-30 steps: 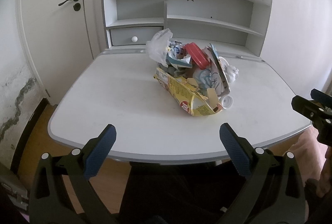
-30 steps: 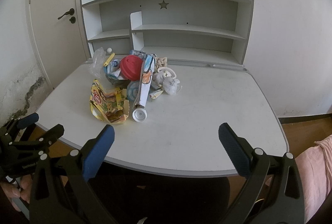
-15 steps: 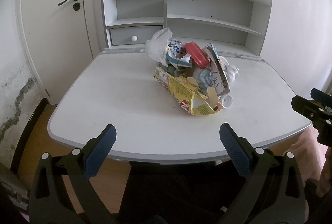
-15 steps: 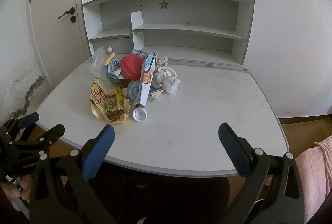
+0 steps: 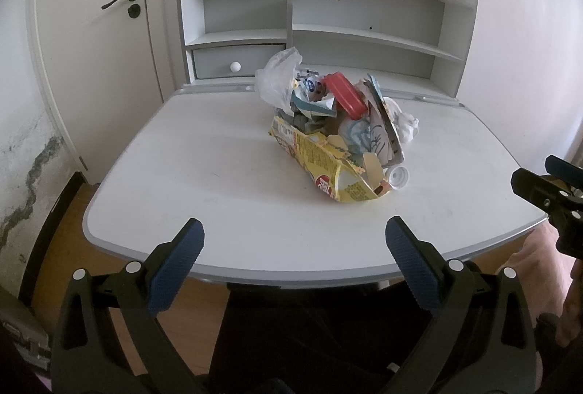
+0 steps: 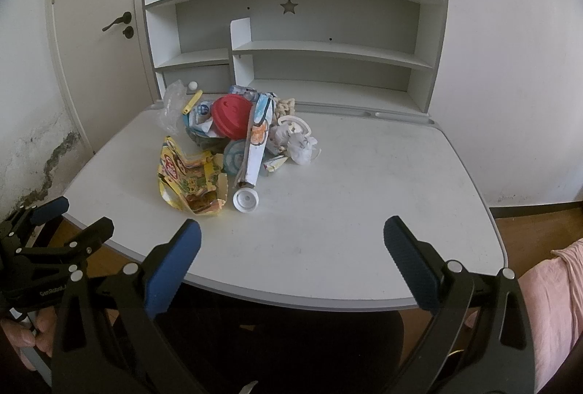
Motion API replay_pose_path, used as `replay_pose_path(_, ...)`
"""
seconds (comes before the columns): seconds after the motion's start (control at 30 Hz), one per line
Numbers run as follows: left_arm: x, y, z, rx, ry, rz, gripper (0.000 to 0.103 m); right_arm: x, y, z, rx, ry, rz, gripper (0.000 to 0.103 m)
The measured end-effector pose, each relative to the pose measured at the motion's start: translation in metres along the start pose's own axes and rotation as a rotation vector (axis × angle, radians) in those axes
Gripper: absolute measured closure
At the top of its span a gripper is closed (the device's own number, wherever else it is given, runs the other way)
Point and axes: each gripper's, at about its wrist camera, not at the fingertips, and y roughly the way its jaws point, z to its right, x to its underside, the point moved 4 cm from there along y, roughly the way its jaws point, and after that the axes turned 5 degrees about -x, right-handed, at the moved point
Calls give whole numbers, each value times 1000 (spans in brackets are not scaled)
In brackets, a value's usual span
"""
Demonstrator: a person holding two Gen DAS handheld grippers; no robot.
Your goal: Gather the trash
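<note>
White desk (image 5: 204,175) carries trash pile (image 5: 339,128) at centre, untouched. Left gripper (image 5: 291,248) spread wide, empty, at near edge. Right gripper (image 6: 291,248) likewise spread, empty. No bin or bag visible. Judgement: collection not started; whole pile remains.

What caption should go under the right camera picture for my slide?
Open right gripper faces a trash pile on the white desk, with a white cap nearest.
</note>
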Motion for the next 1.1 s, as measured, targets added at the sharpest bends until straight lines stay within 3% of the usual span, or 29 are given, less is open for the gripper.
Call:
replay_pose_path(0.37, 5, 17, 1, 22, -3, -43, 6, 6, 14, 6, 11, 11, -27, 6)
replay_pose_path(0.63, -30, 61, 14, 86, -56, -132, 6, 8, 25, 20, 7, 31, -57, 6)
replay_pose_path(0.77, -45, 93, 23, 30, -65, -174, 6, 8, 27, 25, 7, 37, -63, 6)
replay_pose_path(0.9, -42, 115, 25, 34, -86, -224, 7, 10, 33, 28, -1, 41, -74, 6)
replay_pose_path(0.97, -39, 119, 27, 33, -67, -217, 14, 13, 41, 27, -10, 46, -91, 6)
replay_pose_path(1.03, -35, 123, 29, 34, -34, -220, 49, 16, 50, 23, -23, 42, -102, 6)
replay_pose_path(1.1, -30, 127, 27, 66, -36, -244, 77, 17, 61, 14, -27, 28, -112, 6)
